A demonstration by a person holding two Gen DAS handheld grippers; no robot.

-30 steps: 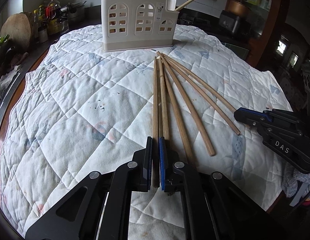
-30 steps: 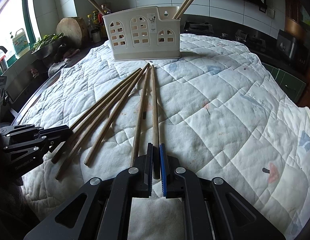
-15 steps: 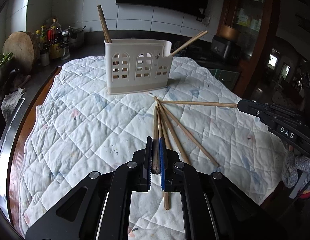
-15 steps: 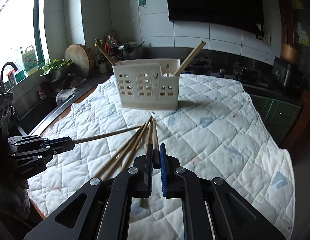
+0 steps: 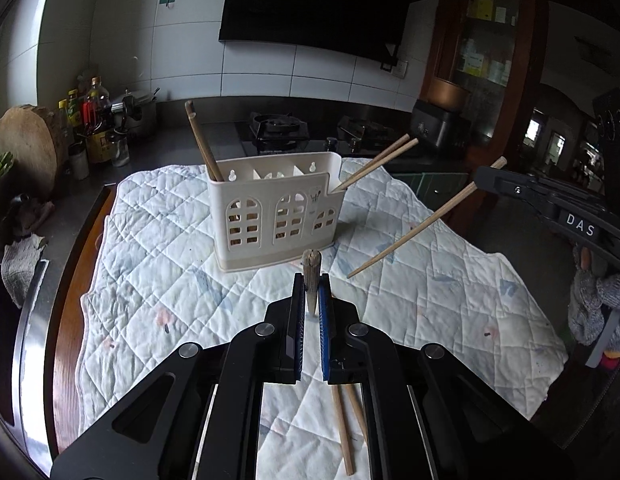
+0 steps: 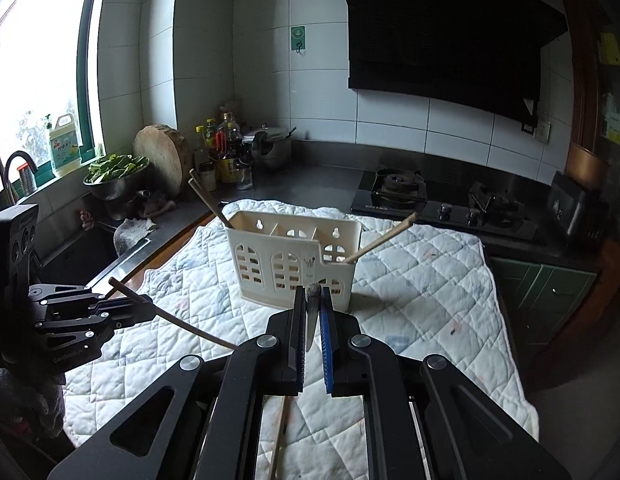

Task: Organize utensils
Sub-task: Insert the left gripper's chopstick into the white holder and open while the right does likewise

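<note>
The utensil holder (image 5: pixel 275 216) stands alone on the quilted cloth (image 5: pixel 157 264), with bare cloth open before it and on both sides. Chopsticks (image 5: pixel 201 146) lean out of its left and right ends; its middle compartments are open from above.

A white quilted cloth (image 5: pixel 450 320) covers the counter; the cream utensil holder (image 5: pixel 273 224) stands at twelve o'clock, loose chopsticks (image 5: pixel 342 428) at six.

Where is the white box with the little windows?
The white utensil holder stands on the quilted cloth, straight ahead of both tools in both wrist views, with chopsticks sticking out of its end compartments.
</note>
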